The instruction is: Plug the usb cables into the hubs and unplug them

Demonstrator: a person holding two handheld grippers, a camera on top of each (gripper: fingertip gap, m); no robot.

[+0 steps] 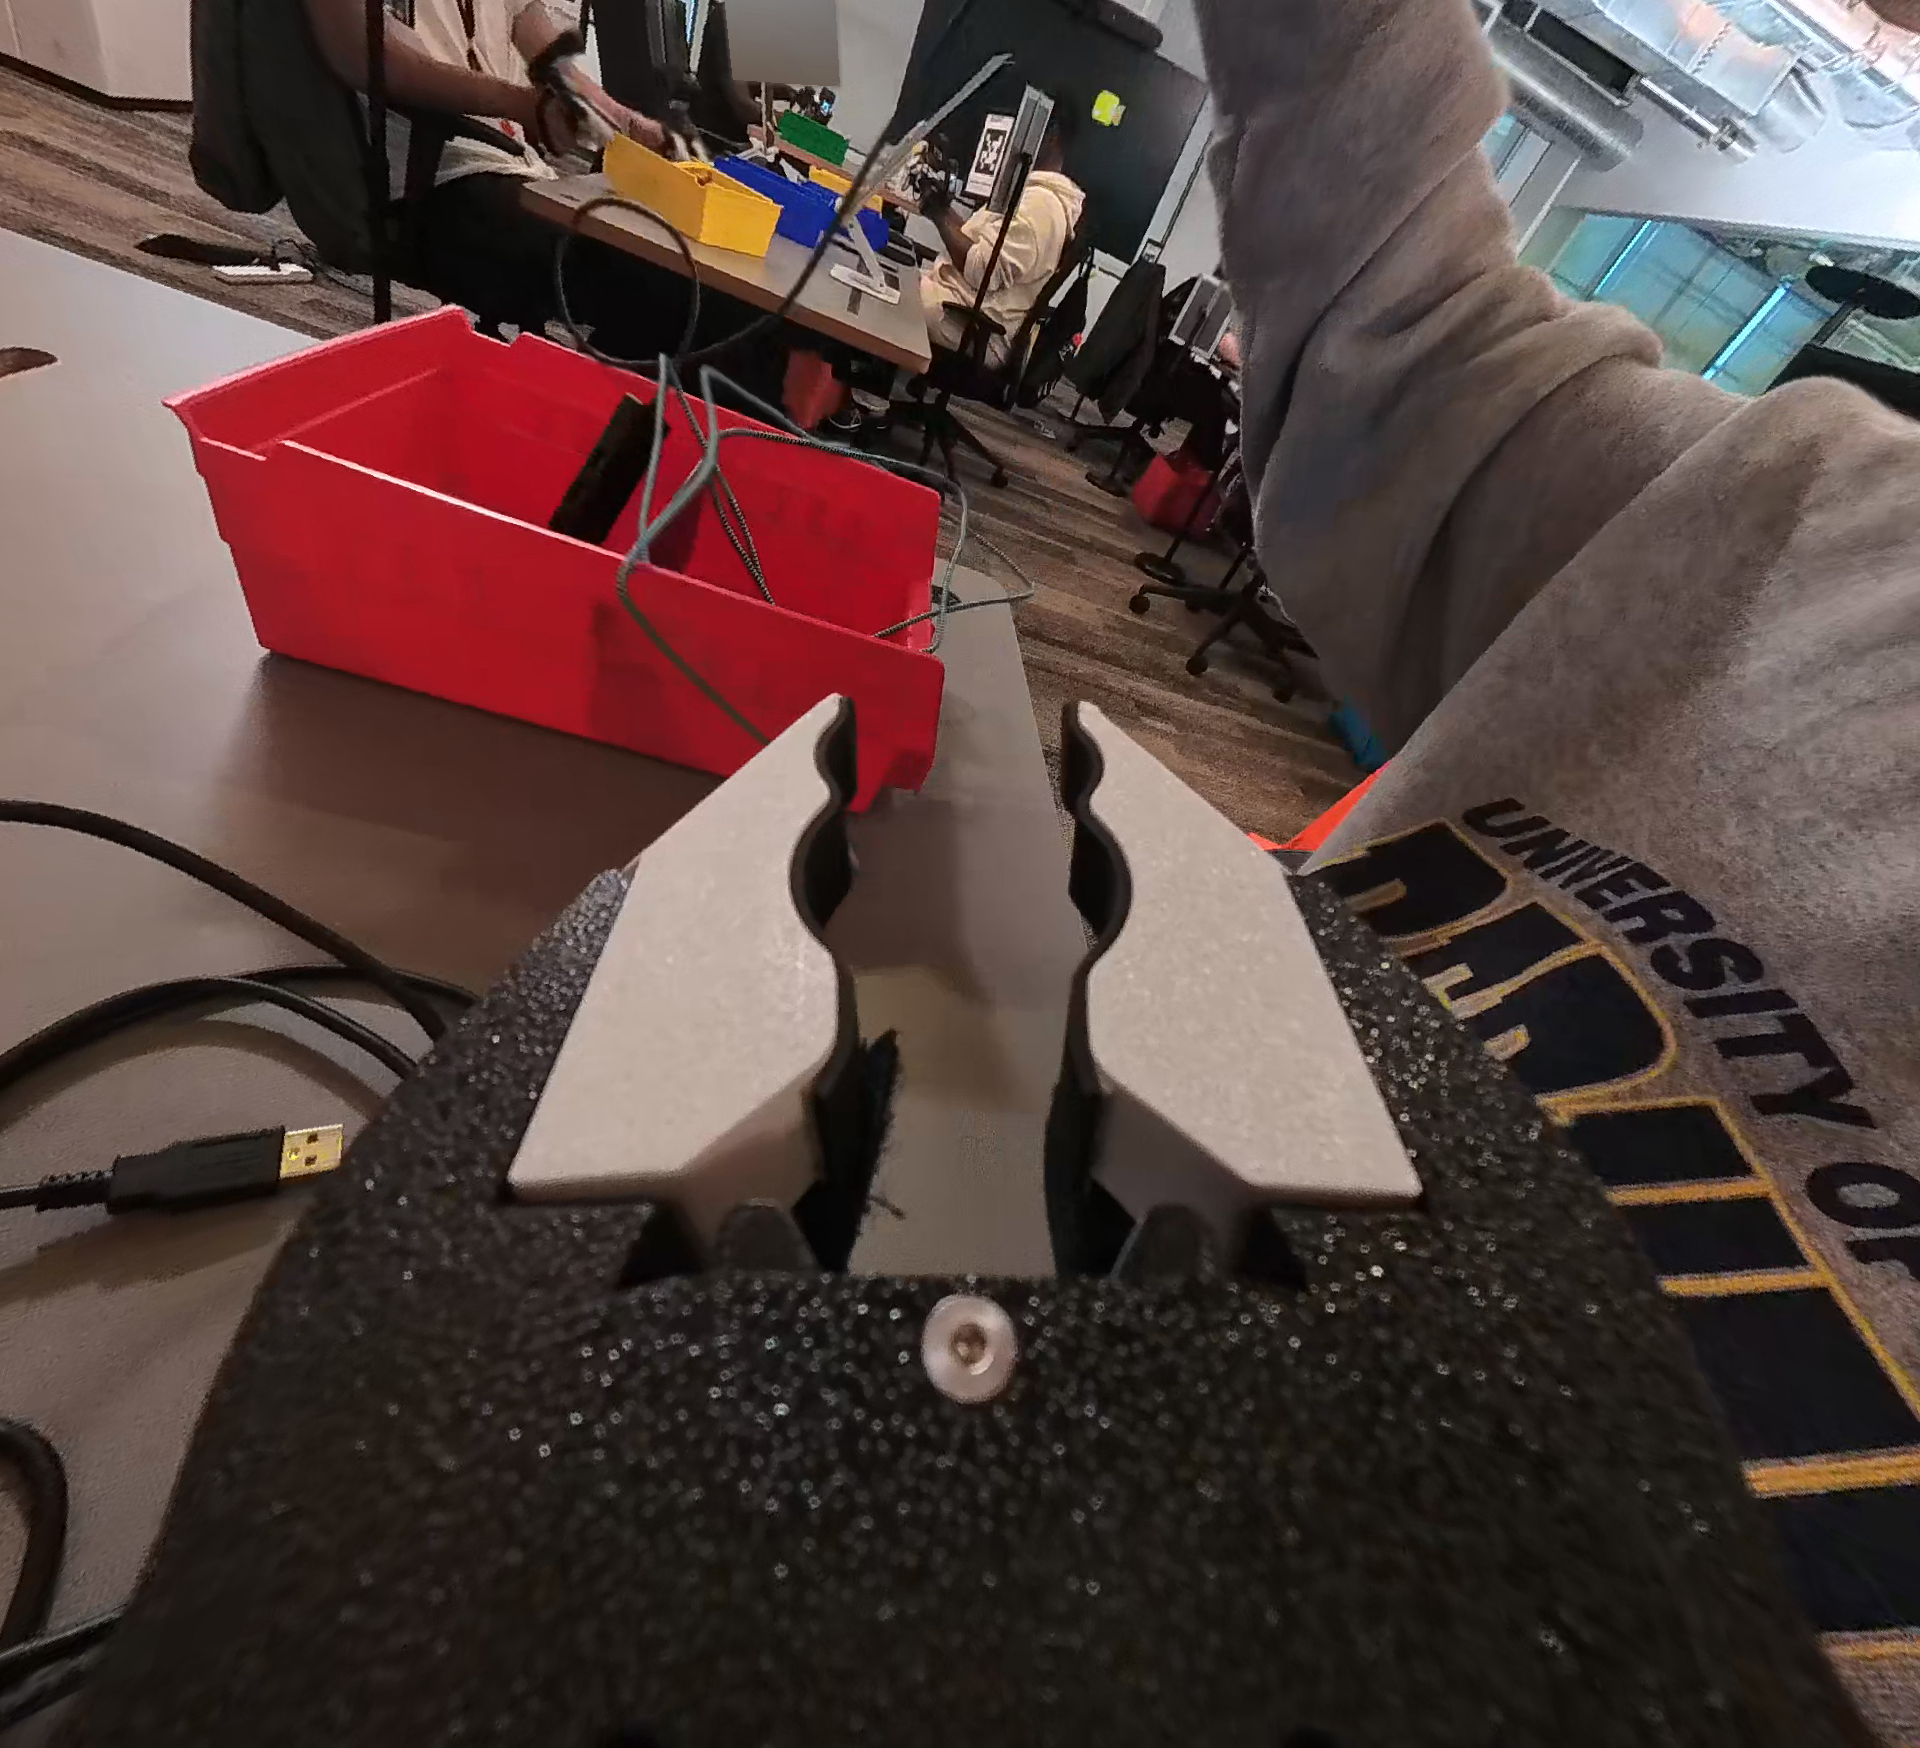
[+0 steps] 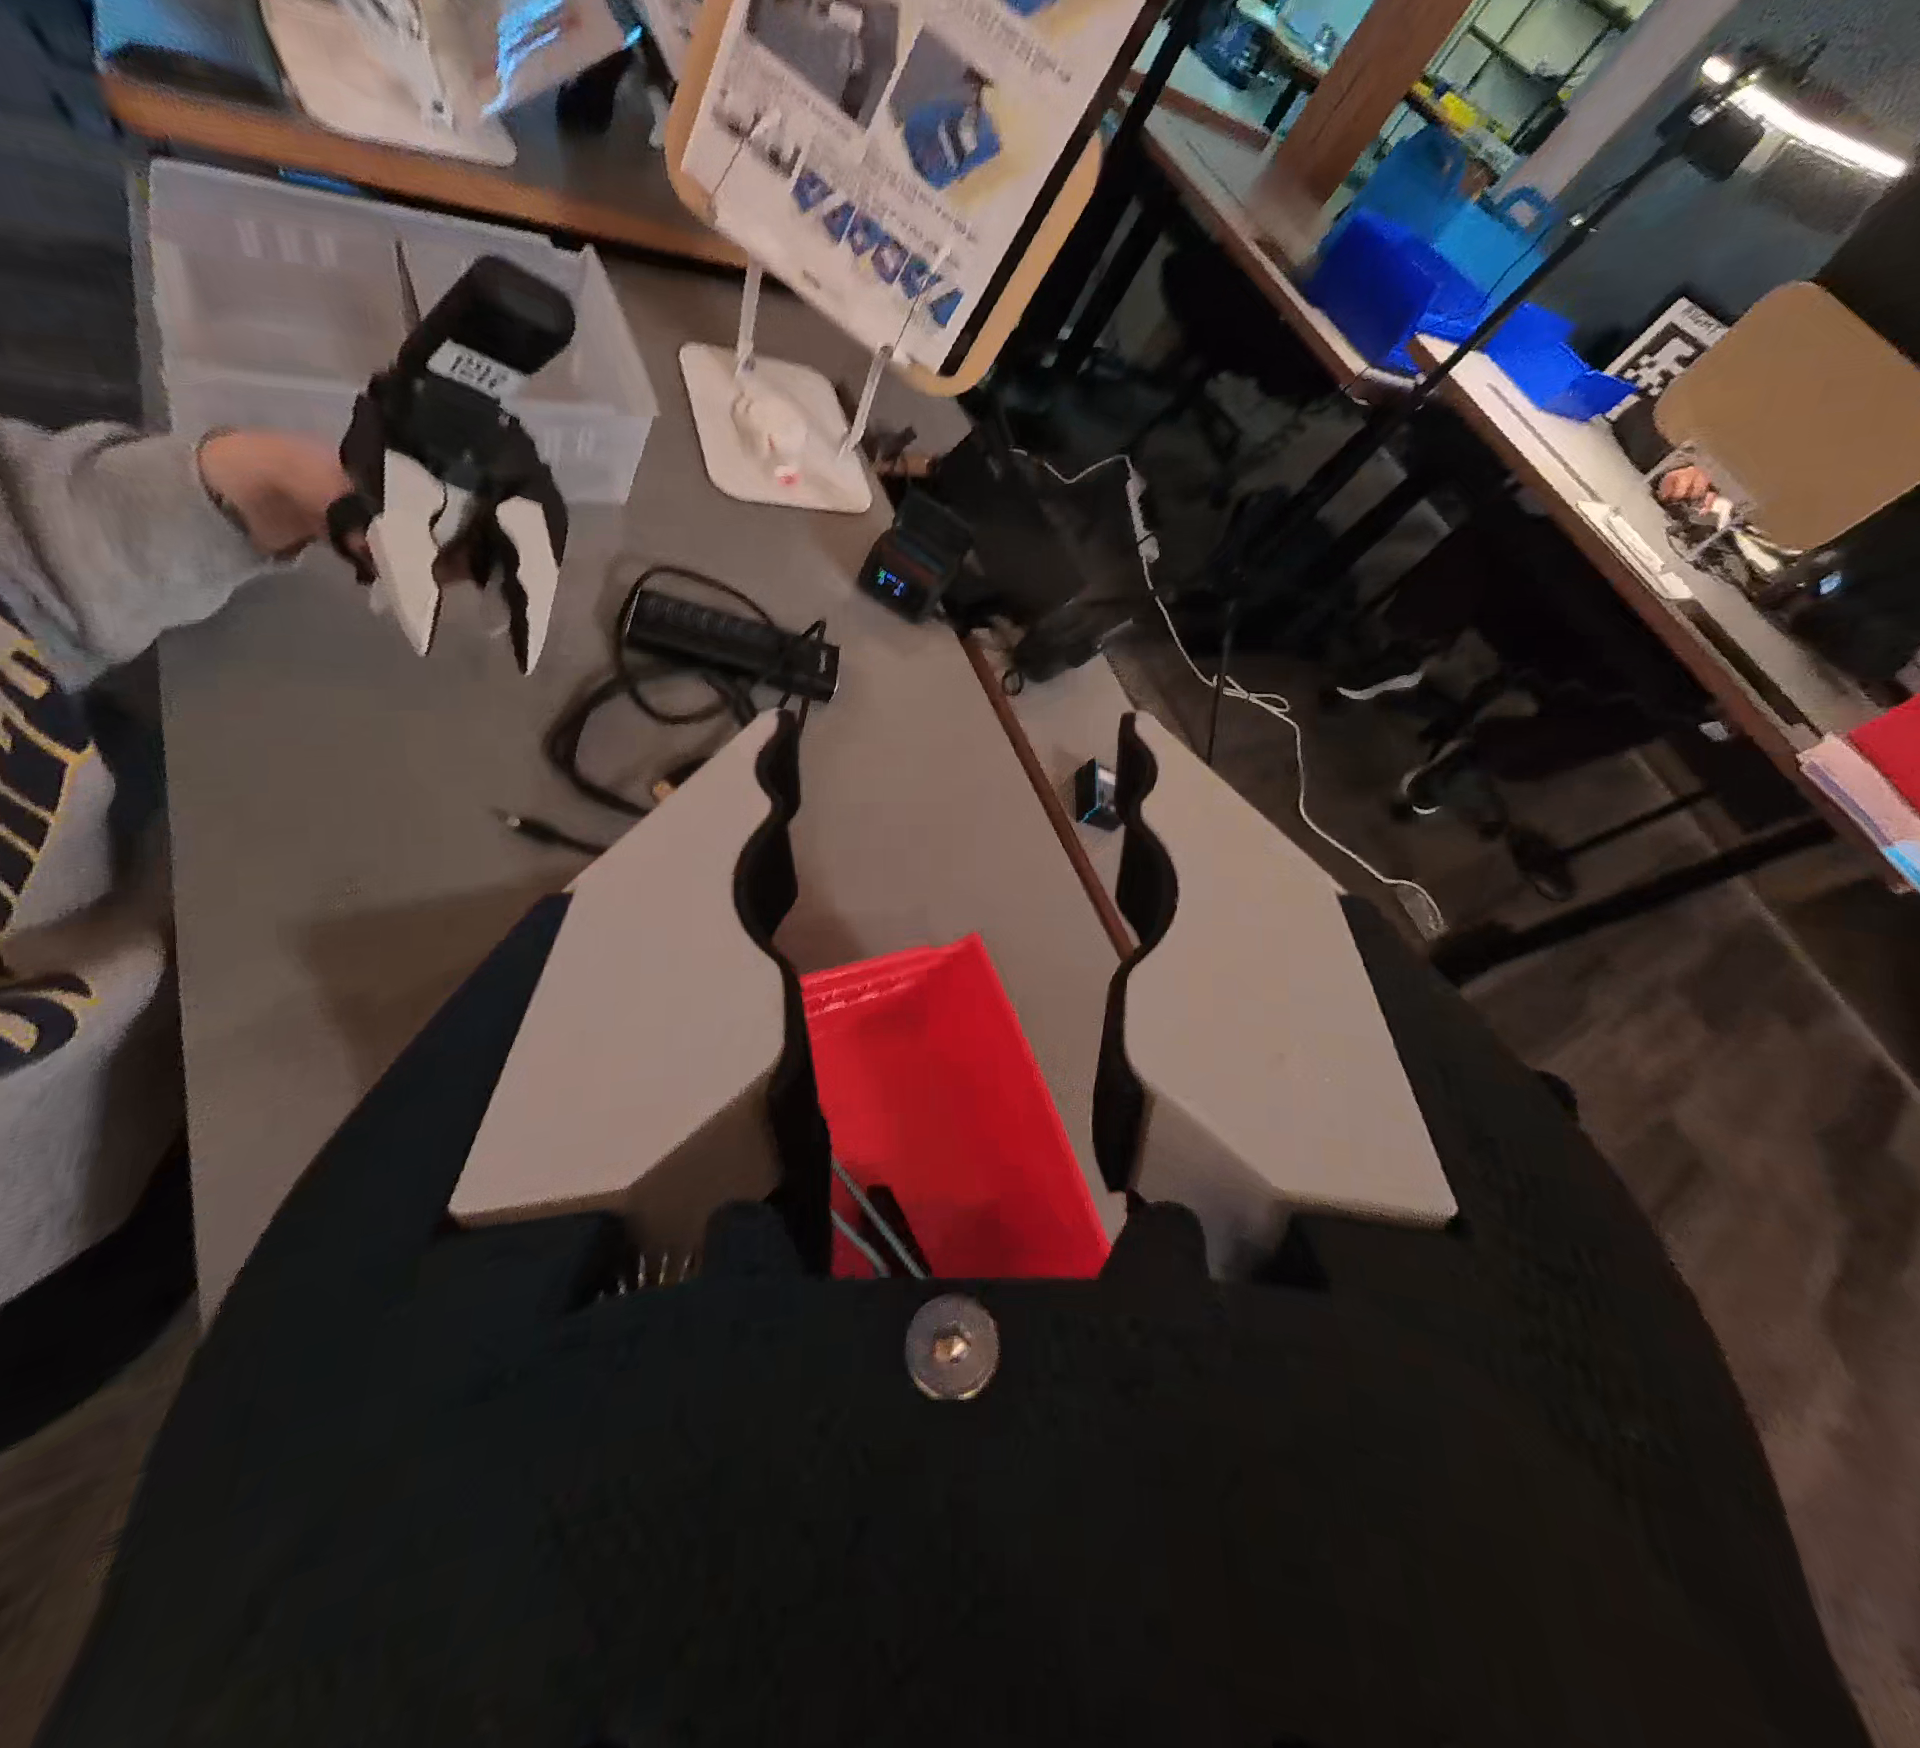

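My left gripper [image 1: 958,732] is open and empty, low over the grey table [image 1: 156,722]. A black USB cable with a gold plug [image 1: 312,1153] lies loose on the table at its left. A red bin [image 1: 540,597] stands ahead, holding a black hub [image 1: 611,483] and thin braided cables [image 1: 717,493]. My right gripper [image 2: 951,742] is open and empty, high above the red bin [image 2: 935,1106]. In the right wrist view a black multi-port hub [image 2: 727,633] lies on the table with a coiled black cable [image 2: 613,742]. The left gripper [image 2: 473,649] hangs open left of that hub.
A white stand [image 2: 774,431] holds an instruction sheet [image 2: 883,88] behind the hub. A clear plastic box [image 2: 312,296] sits at the back left. A small black device with a lit display [image 2: 902,576] stands near the table's right edge [image 2: 1039,794]. My grey sleeve [image 1: 1403,348] fills the right. Left tips to right tips: about 30 centimeters.
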